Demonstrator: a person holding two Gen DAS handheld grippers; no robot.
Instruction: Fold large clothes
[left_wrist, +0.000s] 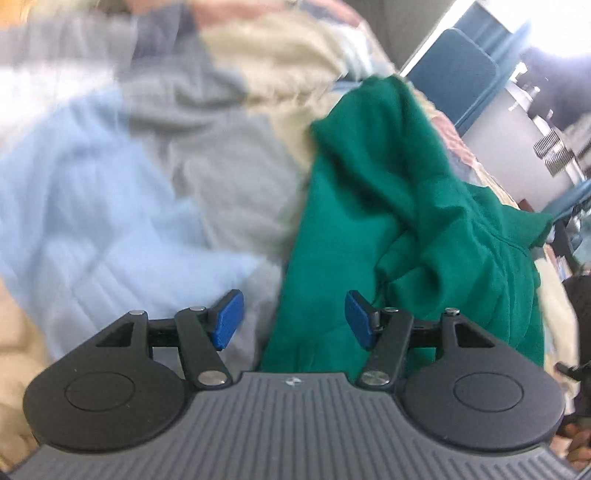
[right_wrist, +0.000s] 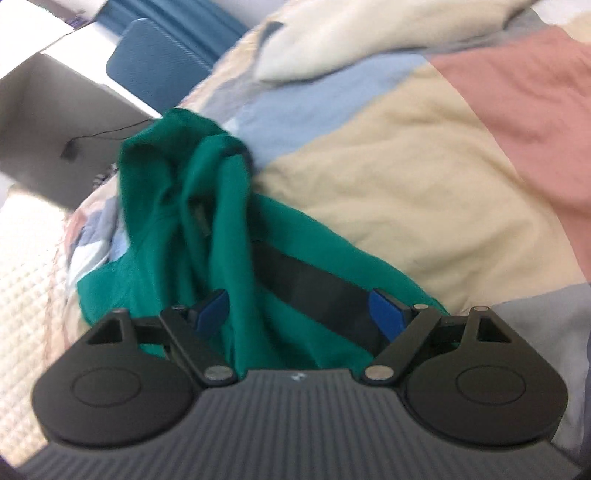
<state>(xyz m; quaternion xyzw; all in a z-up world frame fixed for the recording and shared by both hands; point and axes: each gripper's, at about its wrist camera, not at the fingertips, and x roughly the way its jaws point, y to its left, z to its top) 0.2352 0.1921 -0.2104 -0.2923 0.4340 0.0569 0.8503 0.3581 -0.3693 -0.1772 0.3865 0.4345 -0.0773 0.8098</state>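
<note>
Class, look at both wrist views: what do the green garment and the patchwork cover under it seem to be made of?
Green garment: looks like soft matte knit, perhaps fleece or sweatshirt cotton; it slumps in thick rounded folds with no shine. Patchwork cover: seemingly woven cotton, matte, finely crinkled, in beige, pink and blue panels. Blur leaves the weave uncertain.

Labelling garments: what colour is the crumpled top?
Green top, plain; clearest in the right wrist view.

A patchwork quilt of cream, pale blue, grey and pink panels covers the bed. A cream pillow lies on it at the far end. A teal chair stands beside the bed, near a white tabletop.
</note>
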